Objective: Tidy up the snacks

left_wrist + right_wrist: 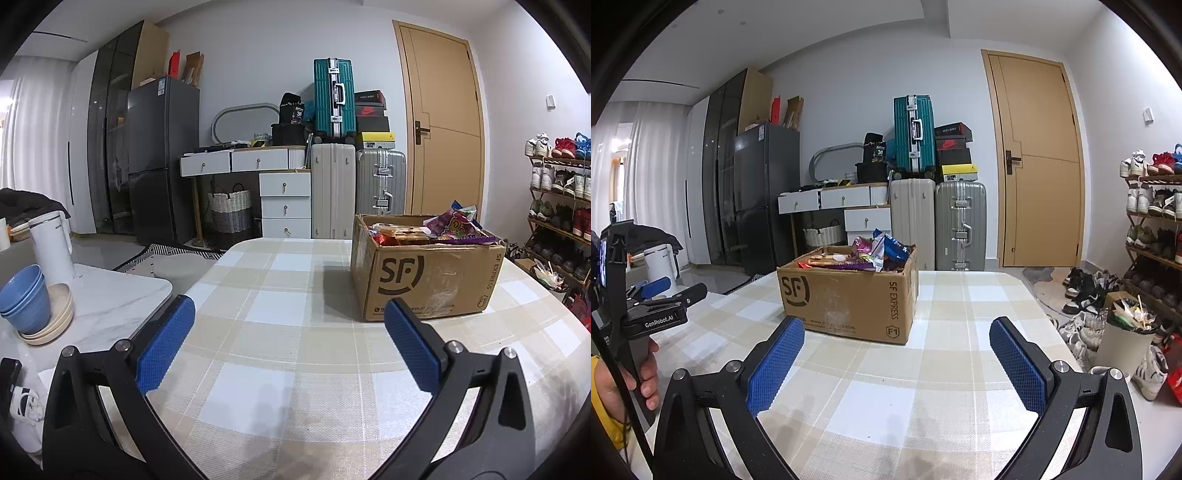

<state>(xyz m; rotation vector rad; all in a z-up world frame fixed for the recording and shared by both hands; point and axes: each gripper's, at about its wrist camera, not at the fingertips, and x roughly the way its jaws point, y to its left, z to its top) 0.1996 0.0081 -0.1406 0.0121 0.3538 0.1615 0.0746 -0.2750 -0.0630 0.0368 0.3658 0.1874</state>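
Left claw (290,314) spread, right claw (897,336) spread, snack box (849,295) contents jumbled

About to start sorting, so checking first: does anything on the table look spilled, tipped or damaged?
Nothing spilled. The cardboard box stands upright on the checked tablecloth, overfilled, with snack packets poking above its rim. Both grippers are open and empty.

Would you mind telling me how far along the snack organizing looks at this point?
Nothing looks done yet: the snacks all sit piled in the cardboard box, and the checked tablecloth around it is bare. Nothing is in hand either; the left gripper and right gripper are both open and empty, short of the box. All the sorting is left.
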